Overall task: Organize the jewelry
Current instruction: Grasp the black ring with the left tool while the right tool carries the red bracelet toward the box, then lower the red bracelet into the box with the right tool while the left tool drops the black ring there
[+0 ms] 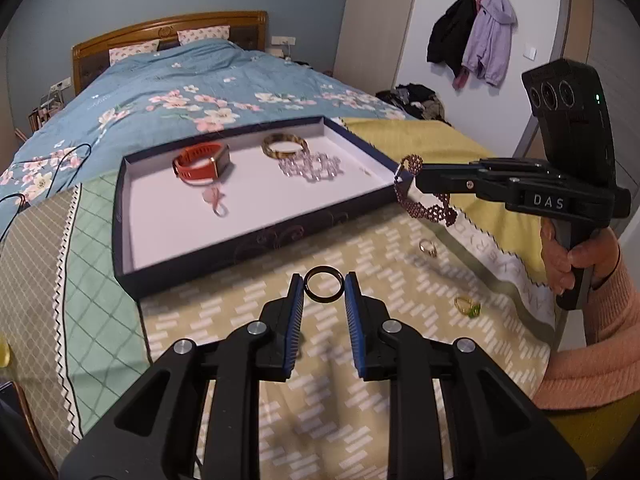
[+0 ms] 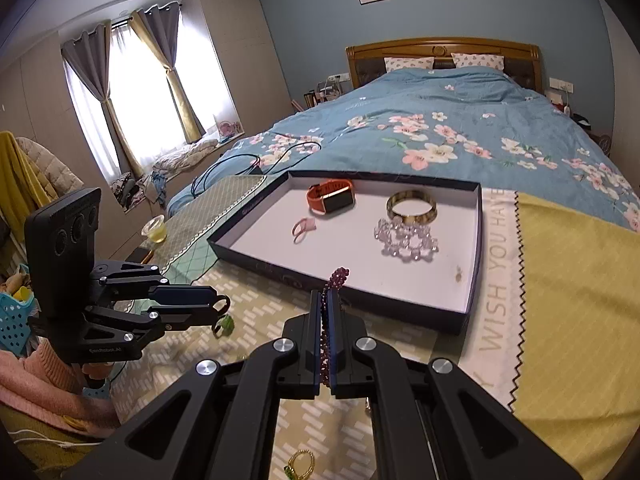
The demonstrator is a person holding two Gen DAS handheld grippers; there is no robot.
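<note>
My left gripper is shut on a black ring, which is pinched between the blue pads just above the patterned cloth. My right gripper is shut on a purple beaded bracelet that dangles by the tray's right corner. In the right wrist view the purple bracelet sticks up between the closed pads of the right gripper, and the left gripper is at the left. The dark blue tray holds an orange watch, a brown bangle, a clear bead bracelet and a pink ring.
A gold ring and a green-stone ring lie on the cloth to the right of the left gripper. A bed with a blue floral cover is behind the tray. A cup stands at the table's far left. A yellow cloth covers the right side.
</note>
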